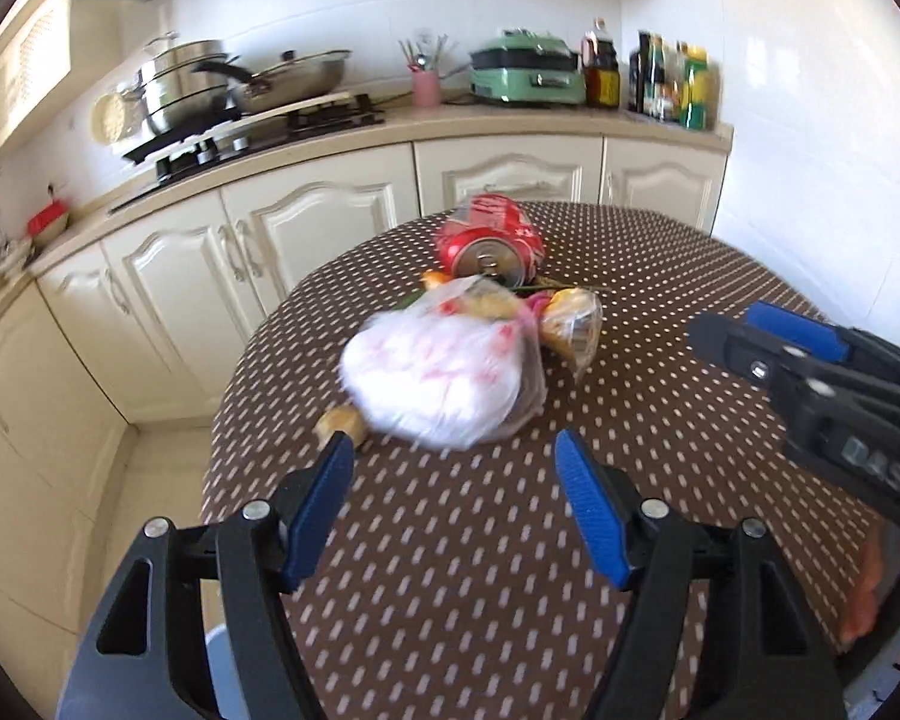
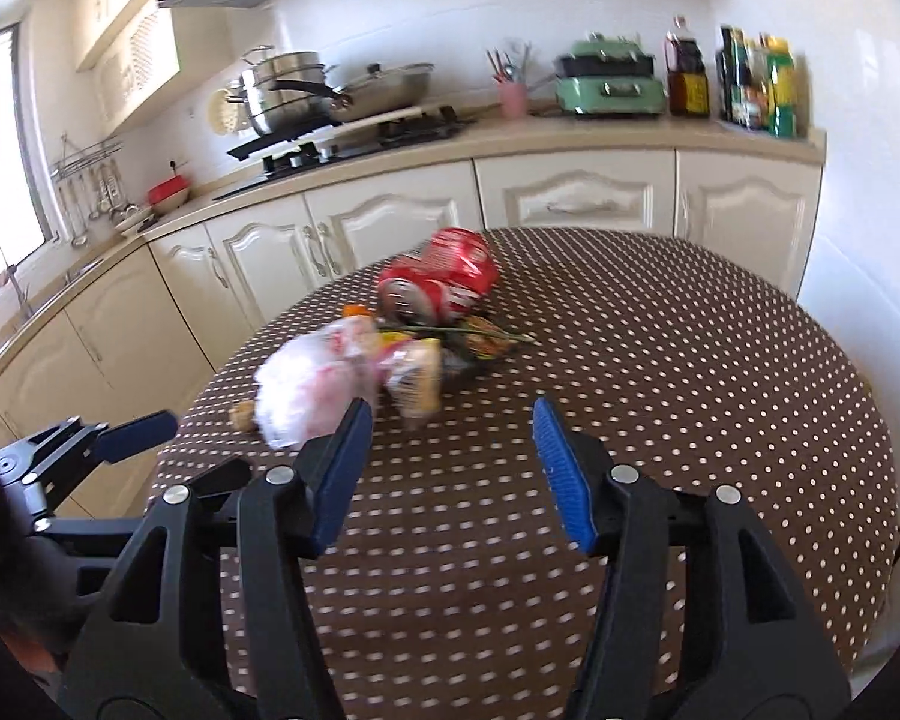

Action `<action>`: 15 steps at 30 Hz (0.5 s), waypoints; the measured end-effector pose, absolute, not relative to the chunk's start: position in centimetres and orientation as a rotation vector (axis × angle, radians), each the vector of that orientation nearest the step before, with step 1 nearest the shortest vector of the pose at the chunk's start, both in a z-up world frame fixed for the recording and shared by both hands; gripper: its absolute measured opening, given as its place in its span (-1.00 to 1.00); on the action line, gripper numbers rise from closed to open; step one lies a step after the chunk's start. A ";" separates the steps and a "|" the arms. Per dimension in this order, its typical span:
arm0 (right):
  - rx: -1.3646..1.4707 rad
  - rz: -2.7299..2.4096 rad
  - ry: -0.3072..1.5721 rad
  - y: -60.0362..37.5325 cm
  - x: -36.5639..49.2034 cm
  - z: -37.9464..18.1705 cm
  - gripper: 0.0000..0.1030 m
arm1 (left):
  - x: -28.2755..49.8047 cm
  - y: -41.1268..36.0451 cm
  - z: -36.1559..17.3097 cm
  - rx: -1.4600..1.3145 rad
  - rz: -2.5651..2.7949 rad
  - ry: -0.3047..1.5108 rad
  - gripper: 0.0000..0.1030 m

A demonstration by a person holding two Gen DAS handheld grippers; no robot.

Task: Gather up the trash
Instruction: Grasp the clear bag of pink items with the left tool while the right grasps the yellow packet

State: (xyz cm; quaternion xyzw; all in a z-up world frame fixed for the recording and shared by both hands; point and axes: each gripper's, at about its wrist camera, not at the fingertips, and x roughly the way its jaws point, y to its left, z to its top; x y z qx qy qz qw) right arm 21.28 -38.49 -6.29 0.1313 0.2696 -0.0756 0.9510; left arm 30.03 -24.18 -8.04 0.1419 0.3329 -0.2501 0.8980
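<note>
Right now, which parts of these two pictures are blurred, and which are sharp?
Left wrist view: white plastic bag and tablecloth dots smeared; left gripper sharp. Right wrist view: bag and sauce bottles blurred; right gripper sharp.

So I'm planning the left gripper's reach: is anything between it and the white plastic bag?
Nothing visible: only bare dotted tablecloth lies between the open left gripper and the white plastic bag.

A crumpled white plastic bag (image 1: 444,372) lies on the brown dotted round table (image 1: 660,276), the dented red drink can (image 1: 491,240) behind it, a clear plastic wrapper (image 1: 573,324) to its right.
</note>
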 end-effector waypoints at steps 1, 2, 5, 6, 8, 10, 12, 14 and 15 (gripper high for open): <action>0.278 -0.151 0.557 -39.3 21.6 -6.5 0.12 | 30.7 -25.0 -8.4 0.302 -0.515 0.702 0.33; 0.286 -0.148 0.564 -39.7 21.9 -6.8 0.13 | 31.3 -25.4 -8.6 0.300 -0.514 0.707 0.33; 0.295 -0.146 0.580 -40.4 22.6 -7.2 0.15 | 32.4 -26.4 -9.2 0.306 -0.497 0.717 0.29; 0.301 -0.140 0.589 -40.5 22.9 -7.3 0.15 | 32.9 -26.7 -9.4 0.303 -0.493 0.727 0.00; 0.315 -0.120 0.603 -40.6 23.6 -7.4 0.16 | 33.7 -27.1 -9.7 0.290 -0.508 0.753 -0.31; 0.326 -0.101 0.621 -40.7 24.8 -7.5 0.16 | 34.2 -27.1 -9.7 0.281 -0.519 0.759 -0.51; 0.343 -0.079 0.635 -40.7 25.8 -7.6 0.17 | 34.3 -26.7 -9.4 0.258 -0.532 0.742 -0.74; 0.348 -0.066 0.656 -40.4 26.8 -7.7 0.17 | 34.1 -26.0 -8.7 0.219 -0.550 0.714 -0.78; 0.351 -0.055 0.667 -40.3 27.4 -7.7 0.17 | 34.1 -25.7 -8.3 0.199 -0.563 0.708 -0.79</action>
